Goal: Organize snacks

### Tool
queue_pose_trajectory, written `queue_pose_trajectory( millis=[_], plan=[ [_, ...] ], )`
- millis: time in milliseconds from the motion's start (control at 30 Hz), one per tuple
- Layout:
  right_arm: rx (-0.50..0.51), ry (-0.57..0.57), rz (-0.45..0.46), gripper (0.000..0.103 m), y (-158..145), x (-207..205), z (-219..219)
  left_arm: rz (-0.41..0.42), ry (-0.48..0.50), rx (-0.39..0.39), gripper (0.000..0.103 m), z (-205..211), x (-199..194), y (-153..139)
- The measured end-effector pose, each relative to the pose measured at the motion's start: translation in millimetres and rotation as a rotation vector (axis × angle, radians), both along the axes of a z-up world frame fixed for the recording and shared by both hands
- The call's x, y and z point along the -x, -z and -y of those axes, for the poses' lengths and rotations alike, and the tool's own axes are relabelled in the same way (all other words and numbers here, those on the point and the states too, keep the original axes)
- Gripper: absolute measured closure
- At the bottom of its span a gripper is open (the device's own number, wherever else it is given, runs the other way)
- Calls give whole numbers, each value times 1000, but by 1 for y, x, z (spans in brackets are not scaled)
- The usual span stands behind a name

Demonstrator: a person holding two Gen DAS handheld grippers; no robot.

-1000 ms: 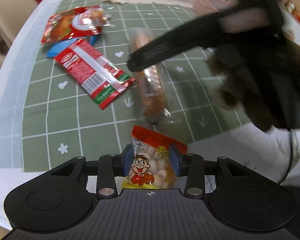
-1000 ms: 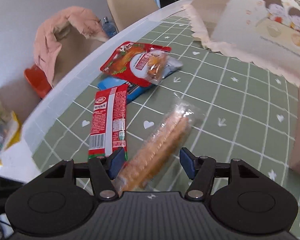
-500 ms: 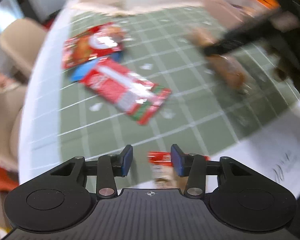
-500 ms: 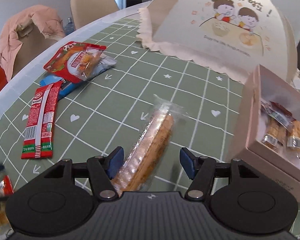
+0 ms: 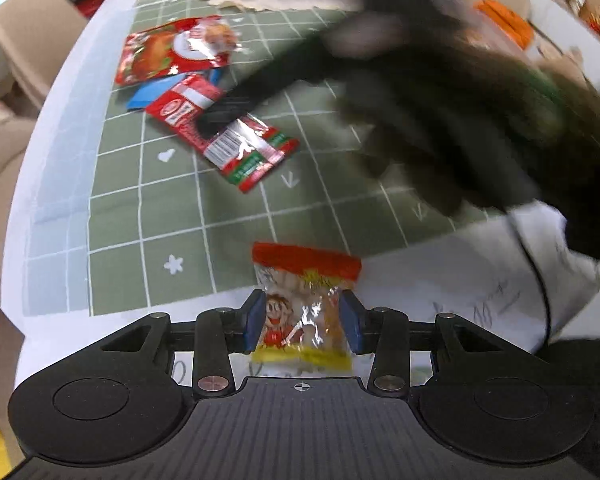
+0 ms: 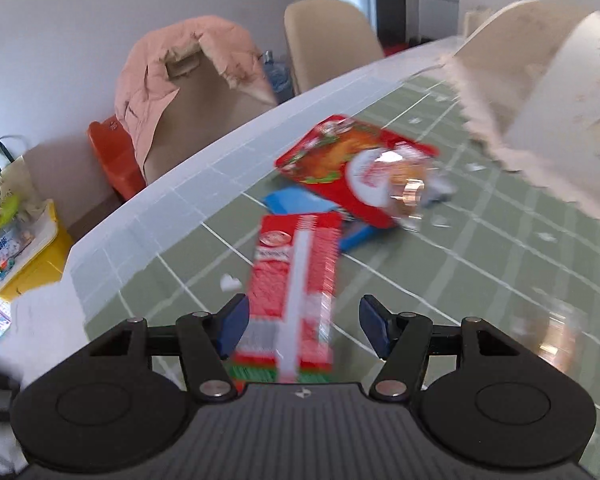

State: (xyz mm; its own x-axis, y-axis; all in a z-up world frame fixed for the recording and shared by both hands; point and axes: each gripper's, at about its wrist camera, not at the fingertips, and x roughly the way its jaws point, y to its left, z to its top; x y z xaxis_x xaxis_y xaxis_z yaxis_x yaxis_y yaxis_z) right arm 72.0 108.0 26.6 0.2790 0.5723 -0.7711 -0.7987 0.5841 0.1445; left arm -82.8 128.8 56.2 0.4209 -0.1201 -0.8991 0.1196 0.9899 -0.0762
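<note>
Right tongs (image 6: 300, 326) (open) now straddle lengthwise red packet (image 6: 294, 280).

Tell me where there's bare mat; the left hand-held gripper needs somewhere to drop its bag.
Free: the green mat between the white table edge and the long red packet. Crowded: farther back, around the chicken packet and blue packet.

On the worktop (image 5: 112, 208), the left tongs (image 5: 302, 322) pinch a small snack bag (image 5: 304, 304) at 6 o'clock. A long packet (image 5: 224, 140) lies at 11 o'clock, between the right tongs (image 6: 300, 326). Behind it, a flat pouch (image 5: 172, 52) rests on another packet (image 5: 156, 94).
</note>
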Motion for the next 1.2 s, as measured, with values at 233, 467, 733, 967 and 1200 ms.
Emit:
queue_pose_trajectory(
  millis=[233,467,733,967,1200],
  plan=[
    [81,-1,19,57,6,8,-4,16,83,-118,57,17,-1,9],
    [79,130,8,58,-6,20,72,18,161,-110,52,29,-11,11],
    [-58,407,101,58,-50,51,169,89,192,-257,41,30,-42,12],
    [23,768,29,58,-14,72,216,81,195,-192,44,4,-77,11],
    [107,936,1,51,8,82,185,-28,280,-19,48,-12,-54,19]
  ],
)
